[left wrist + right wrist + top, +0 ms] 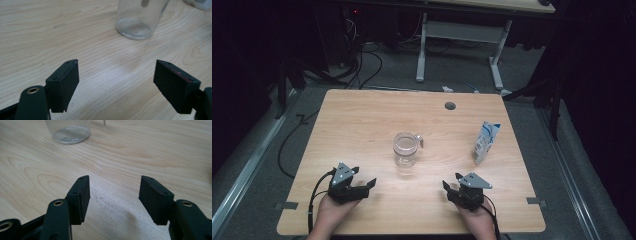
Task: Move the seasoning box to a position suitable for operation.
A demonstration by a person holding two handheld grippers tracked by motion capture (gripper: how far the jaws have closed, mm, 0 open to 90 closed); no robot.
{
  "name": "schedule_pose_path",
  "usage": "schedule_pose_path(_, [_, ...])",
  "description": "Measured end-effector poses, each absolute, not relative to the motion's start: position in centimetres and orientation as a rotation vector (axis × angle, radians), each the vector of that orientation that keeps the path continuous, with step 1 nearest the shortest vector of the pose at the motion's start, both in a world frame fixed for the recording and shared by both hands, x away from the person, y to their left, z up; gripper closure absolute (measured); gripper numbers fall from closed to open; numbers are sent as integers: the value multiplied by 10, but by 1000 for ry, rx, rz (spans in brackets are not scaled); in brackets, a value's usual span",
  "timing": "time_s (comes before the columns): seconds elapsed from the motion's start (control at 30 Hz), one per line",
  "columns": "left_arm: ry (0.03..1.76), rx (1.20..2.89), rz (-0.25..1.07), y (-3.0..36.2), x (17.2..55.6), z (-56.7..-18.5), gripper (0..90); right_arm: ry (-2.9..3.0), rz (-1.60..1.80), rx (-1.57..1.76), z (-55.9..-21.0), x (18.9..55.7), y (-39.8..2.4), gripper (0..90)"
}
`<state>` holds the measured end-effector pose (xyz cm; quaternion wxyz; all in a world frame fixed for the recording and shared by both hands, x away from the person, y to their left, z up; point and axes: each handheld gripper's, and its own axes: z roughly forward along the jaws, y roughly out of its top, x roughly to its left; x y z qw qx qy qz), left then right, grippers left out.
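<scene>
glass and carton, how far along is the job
Nothing looks done yet: the glass stands mid-table with the carton upright to its right, both untouched. Left gripper and right gripper rest open near the front edge. Reaching and handling remain.

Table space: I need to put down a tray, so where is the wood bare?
The far-left stretch of the light wooden table, left of the clear glass cup, is bare. Less room lies between that cup and the white-and-blue carton.
</scene>
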<state>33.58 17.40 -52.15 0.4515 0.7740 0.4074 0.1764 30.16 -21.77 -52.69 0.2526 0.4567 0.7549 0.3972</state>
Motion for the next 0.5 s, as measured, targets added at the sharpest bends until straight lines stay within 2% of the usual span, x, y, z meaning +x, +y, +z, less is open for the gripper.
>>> schedule_pose_path(0.33, [1013, 1869, 423, 183, 328, -518, 309, 2050, 1100, 1231, -523, 304, -216, 409])
schedule_pose_path(0.5, [1019, 1876, 434, 184, 323, -518, 304, 2045, 1132, 1210, -517, 304, -215, 409])
